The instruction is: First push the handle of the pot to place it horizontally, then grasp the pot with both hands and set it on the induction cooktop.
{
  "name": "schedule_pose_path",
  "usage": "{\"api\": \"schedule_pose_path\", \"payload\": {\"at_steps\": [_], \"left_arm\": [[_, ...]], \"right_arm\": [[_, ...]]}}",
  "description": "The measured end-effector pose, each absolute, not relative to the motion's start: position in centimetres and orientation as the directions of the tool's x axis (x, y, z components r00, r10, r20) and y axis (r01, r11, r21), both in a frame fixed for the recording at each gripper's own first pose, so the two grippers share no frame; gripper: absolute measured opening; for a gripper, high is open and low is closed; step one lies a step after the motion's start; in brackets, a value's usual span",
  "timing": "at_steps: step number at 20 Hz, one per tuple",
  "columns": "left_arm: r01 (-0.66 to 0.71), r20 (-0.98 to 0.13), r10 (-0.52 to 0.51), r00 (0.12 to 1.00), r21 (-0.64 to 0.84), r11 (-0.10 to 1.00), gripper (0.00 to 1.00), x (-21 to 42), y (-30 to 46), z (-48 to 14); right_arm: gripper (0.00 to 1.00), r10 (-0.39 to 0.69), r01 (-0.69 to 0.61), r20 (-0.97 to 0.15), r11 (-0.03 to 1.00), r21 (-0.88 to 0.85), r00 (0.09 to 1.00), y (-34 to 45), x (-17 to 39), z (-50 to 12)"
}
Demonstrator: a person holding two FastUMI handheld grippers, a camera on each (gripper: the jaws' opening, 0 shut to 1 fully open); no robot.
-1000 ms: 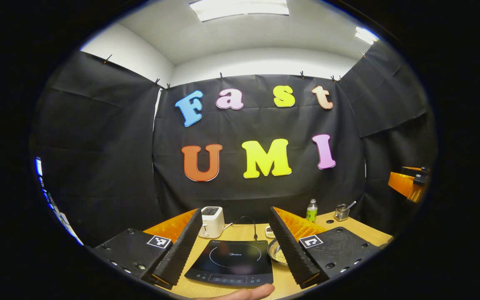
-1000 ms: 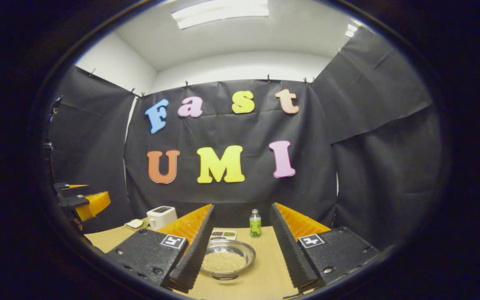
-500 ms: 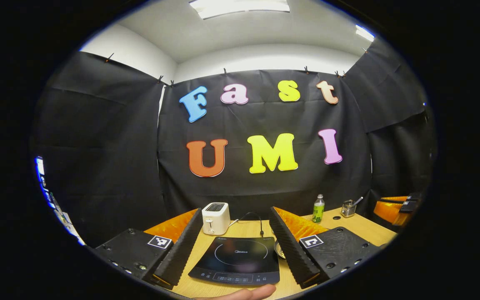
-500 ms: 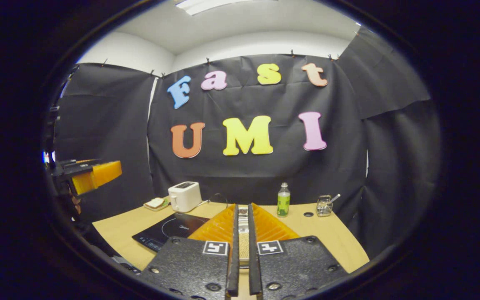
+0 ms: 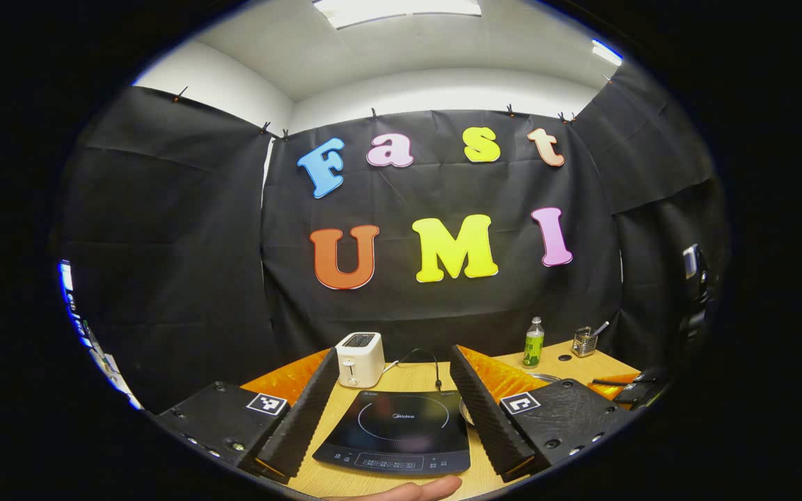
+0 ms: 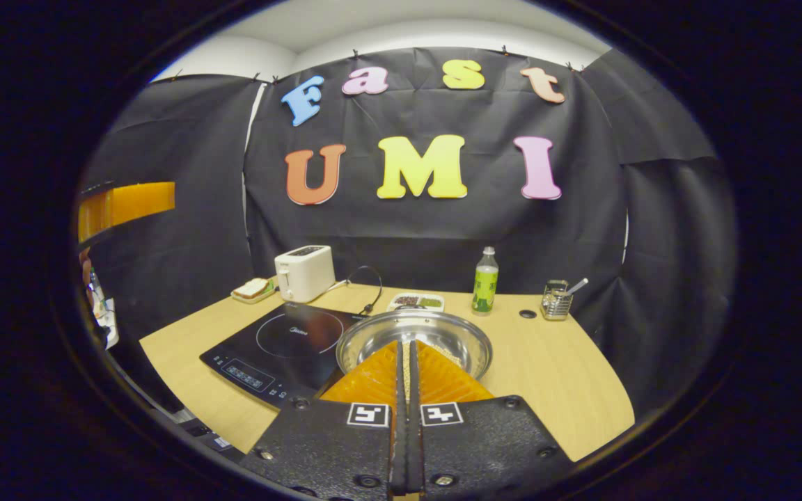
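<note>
Your right gripper hangs over the pot with fingers together; your left gripper is spread above the cooktop.

Pot on bench, touching right edge of induction cooktop; toaster behind cooktop, bottle behind pot.
</note>
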State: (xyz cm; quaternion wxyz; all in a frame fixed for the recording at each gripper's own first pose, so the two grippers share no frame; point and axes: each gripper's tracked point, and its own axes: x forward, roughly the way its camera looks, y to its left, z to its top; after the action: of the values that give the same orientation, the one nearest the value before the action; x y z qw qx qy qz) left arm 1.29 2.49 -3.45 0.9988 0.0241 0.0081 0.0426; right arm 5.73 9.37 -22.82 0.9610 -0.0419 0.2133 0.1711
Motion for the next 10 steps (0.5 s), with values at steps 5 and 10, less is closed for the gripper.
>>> {"api": "schedule_pose_path", "payload": {"at_steps": [5, 10], "left_arm": [[-0.084, -0.032, 0.086, 0.996, 0.057, 0.995, 0.95, 1.5, 2.5, -4.3], [-0.089, -0.035, 0.091, 0.995, 0.054, 0.995, 0.95, 1.6, 2.8, -4.6]], "right_arm": [[0.04, 0.318, -0.386, -0.524, 0.922, -0.022, 0.79, 10.7, 5.7, -27.7], [0.04, 0.343, -0.397, -0.623, 0.916, 0.056, 0.704, 11.5, 5.4, -32.6]]}}
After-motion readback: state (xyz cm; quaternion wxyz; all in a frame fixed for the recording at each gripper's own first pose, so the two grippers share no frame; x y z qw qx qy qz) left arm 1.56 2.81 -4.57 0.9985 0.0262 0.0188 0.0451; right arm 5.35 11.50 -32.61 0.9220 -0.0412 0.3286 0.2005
